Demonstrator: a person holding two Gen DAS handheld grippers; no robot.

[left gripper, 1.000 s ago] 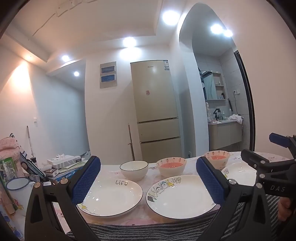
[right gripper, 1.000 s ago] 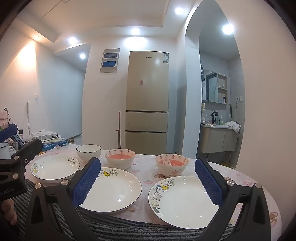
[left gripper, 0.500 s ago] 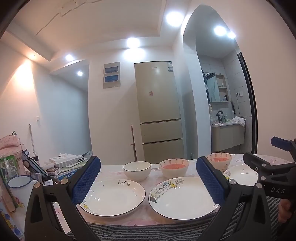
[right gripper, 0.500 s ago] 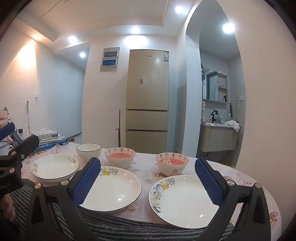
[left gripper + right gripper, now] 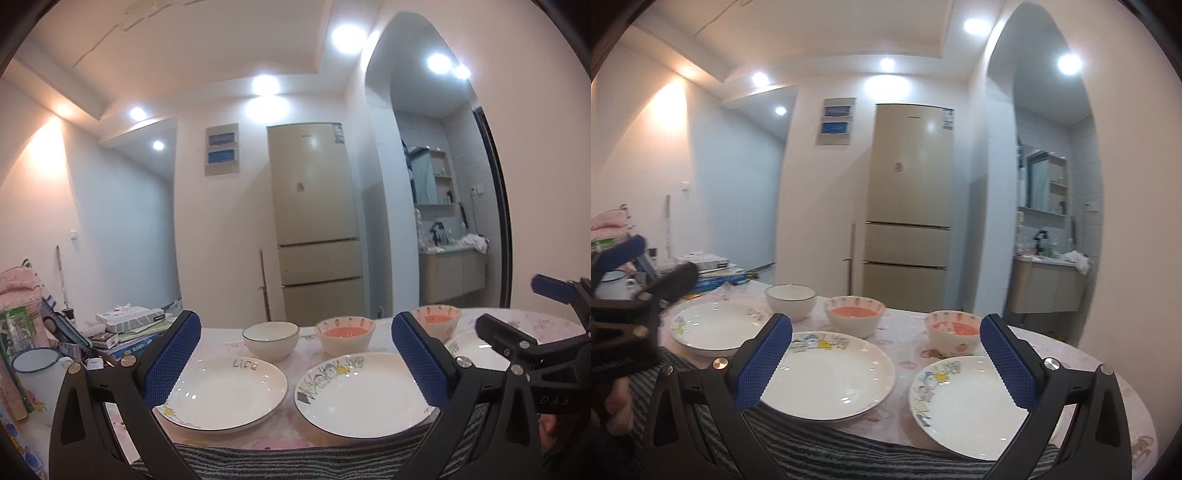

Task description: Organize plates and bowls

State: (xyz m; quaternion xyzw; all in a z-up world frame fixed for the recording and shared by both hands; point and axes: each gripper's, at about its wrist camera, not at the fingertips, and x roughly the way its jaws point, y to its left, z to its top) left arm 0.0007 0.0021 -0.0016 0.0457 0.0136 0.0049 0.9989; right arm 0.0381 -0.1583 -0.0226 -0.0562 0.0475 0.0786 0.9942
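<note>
on table [image 5: 908, 360] | plates [image 5: 827, 376] flat, bowls [image 5: 855, 319] upright, mouths up | left gripper [image 5: 295, 363], right gripper [image 5: 886, 363] fingers apart, holding nothing

The table [image 5: 1082, 363], under a pale pink patterned cloth, carries three white plates in a row: left plate [image 5: 225, 395], middle plate [image 5: 831, 376], right plate [image 5: 971, 406]. Behind them stand a white bowl [image 5: 270, 340] and two pink-lined bowls [image 5: 855, 320] [image 5: 953, 334]. A white mug [image 5: 37, 373] and what seem to be stacked books [image 5: 129, 325] sit at the left end.
</note>
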